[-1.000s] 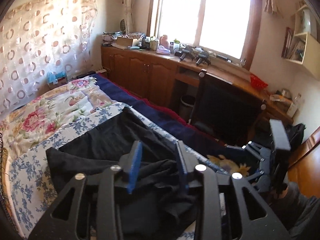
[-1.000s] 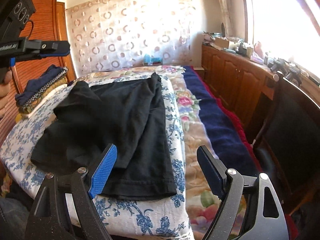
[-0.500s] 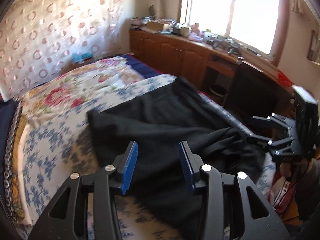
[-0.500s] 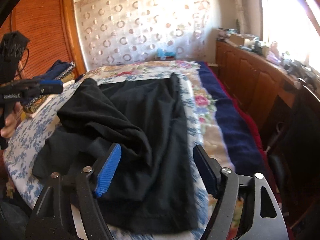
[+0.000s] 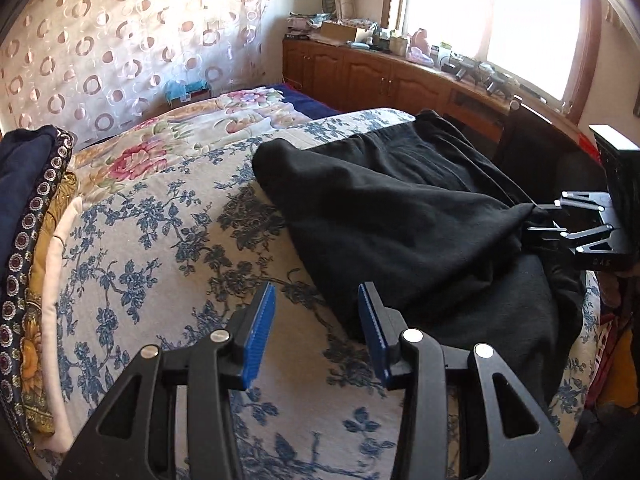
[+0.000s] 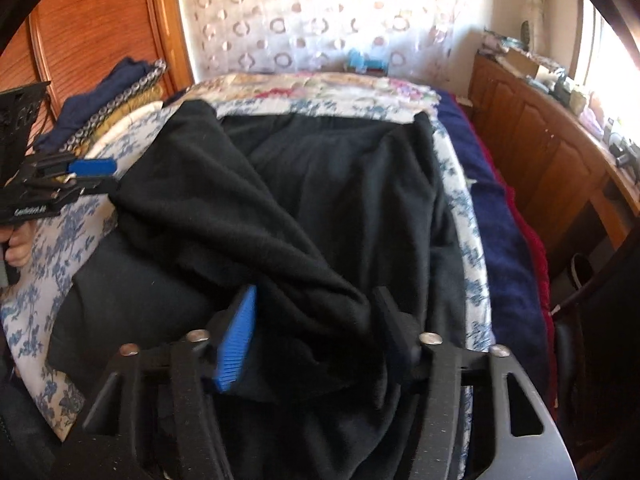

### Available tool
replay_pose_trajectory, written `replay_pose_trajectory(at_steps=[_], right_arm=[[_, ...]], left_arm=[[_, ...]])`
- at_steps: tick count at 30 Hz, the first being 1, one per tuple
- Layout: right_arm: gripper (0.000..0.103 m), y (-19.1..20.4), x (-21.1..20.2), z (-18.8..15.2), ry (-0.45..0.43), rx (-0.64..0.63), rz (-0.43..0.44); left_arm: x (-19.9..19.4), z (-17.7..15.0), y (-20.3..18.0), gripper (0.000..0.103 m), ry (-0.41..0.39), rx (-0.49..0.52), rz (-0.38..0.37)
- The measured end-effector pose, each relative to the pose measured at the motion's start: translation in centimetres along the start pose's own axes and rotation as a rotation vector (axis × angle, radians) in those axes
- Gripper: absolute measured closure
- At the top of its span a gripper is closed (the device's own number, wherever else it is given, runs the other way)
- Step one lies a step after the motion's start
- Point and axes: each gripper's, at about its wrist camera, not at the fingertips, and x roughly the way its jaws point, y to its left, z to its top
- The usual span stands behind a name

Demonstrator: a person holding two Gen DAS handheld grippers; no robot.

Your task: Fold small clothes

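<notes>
Black garment (image 5: 420, 216): lies on the blue-flowered sheet (image 5: 160, 240) of the bed, filling the right half of the left wrist view and the centre of the right wrist view (image 6: 320, 200). One layer is folded over diagonally across the rest; the far edge reaches the sheet's upper border.

Left tongs (image 5: 316, 332): lower centre of the left wrist view, blue pads spread apart, nothing between them, poised over bare sheet just left of the garment's near edge. In the right wrist view the same tongs (image 6: 92, 178) show at the left edge, at the garment's side.

Right tongs (image 6: 316, 332): lower centre of the right wrist view, a bunched fold of the garment gathered between the blue pad and the black finger. In the left wrist view these tongs (image 5: 536, 220) appear at the right edge, fingertips pinching a gathered point of the cloth.

Stack of folded clothes (image 5: 28, 200): dark blue and patterned pieces, left edge of the left wrist view, beside the sheet.

Floral quilt (image 5: 160, 148): beyond the sheet, upper centre.

Wooden cabinets (image 5: 368, 76): under the window, upper right, cluttered top.

Patterned curtain (image 5: 120, 40): upper left.
</notes>
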Motion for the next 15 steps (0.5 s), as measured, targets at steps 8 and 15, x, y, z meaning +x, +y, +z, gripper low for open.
replay_pose_trajectory(at_steps=[8, 15], right_arm=[[0.094, 1.6, -5.4, 0.3, -0.120, 0.022, -0.038], [0.094, 0.1, -8.0, -1.1, -0.047, 0.073, -0.138]], left_arm=[[-0.4, 0.1, 0.7, 0.061, -0.056, -0.008, -0.046], [-1.6, 0.2, 1.1, 0.061, -0.104, -0.003, -0.065]])
